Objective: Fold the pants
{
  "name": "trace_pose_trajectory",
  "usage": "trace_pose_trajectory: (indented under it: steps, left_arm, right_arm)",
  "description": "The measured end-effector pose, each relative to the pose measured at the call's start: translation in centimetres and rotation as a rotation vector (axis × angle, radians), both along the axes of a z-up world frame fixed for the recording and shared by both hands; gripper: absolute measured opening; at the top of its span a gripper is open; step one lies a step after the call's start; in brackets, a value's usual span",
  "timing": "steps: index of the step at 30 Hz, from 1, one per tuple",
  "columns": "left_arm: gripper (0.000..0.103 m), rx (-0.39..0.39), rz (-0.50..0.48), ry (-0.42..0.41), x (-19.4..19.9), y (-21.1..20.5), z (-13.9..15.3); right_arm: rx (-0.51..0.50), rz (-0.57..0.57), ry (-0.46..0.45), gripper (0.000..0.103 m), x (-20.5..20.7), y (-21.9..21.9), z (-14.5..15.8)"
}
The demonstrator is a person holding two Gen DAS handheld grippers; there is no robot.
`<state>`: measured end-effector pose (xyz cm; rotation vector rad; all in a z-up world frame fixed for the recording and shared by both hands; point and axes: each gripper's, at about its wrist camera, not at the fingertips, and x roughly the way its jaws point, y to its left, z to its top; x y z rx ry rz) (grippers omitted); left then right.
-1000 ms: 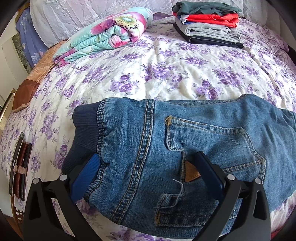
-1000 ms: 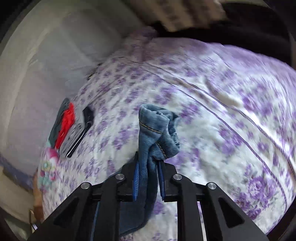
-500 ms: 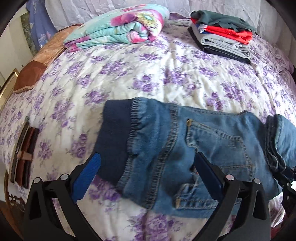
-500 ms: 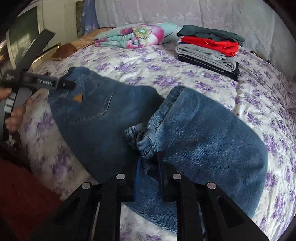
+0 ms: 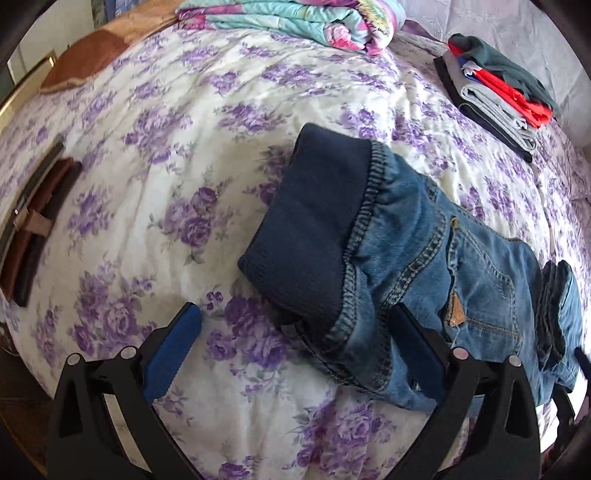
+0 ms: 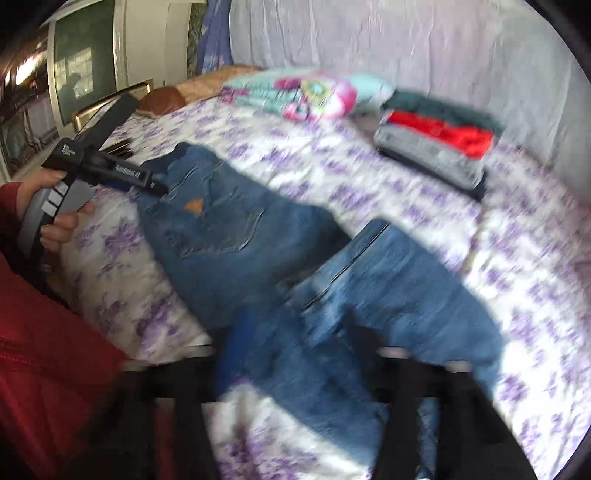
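Observation:
Blue jeans [image 5: 436, 273] with a dark navy ribbed waistband [image 5: 314, 229] lie on the flowered bedspread [image 5: 192, 155]. In the right wrist view the jeans [image 6: 236, 236] are folded over, with the leg part [image 6: 399, 288] lying nearest me. My left gripper [image 5: 295, 343] is open and empty at the waistband corner; its right finger touches the denim. It also shows in the right wrist view [image 6: 122, 173]. My right gripper [image 6: 299, 350] is blurred, its fingers spread apart over the leg fabric, holding nothing.
A stack of folded clothes [image 5: 495, 88] and a folded floral blanket [image 5: 295, 18] sit at the far side of the bed. Dark belts [image 5: 33, 221] lie at the left edge. A brown cushion [image 5: 85, 55] is at the far left. The person's red sleeve [image 6: 55, 362] is near.
My right gripper let go of the jeans leg and opened, leaving it laid on the bed. My left gripper drew back and swung left; the waistband now lies free on the bed.

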<state>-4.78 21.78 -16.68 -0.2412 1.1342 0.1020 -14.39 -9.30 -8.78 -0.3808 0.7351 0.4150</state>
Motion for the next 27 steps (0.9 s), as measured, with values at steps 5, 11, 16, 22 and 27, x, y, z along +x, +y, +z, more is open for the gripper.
trace_pose_trajectory:
  steps: [5, 11, 16, 22, 27]
  left_arm:
    - [0.099, 0.032, -0.018, -0.013, 0.3, -0.6, -0.6]
    - [0.099, 0.049, -0.023, -0.024, 0.2, -0.8, -0.5]
    - [0.099, 0.051, -0.022, -0.031, 0.2, -0.8, -0.5]
    - [0.099, 0.057, -0.017, -0.037, 0.1, -0.9, -0.5]
    - [0.099, 0.054, -0.022, -0.030, 0.1, -0.8, -0.5]
  right_arm:
    - [-0.050, -0.016, 0.086, 0.058, 2.5, 1.2, -2.8]
    - [-0.020, -0.053, 0.056, 0.021, 3.0, 0.7, -2.1]
    - [0.021, 0.018, 0.031, 0.020, 1.9, -0.2, 1.0]
    - [-0.035, 0.113, 0.226, 0.033, 1.2, 1.2, -3.5]
    - [0.191, 0.097, 0.243, 0.044, 1.6, -0.7, 0.3]
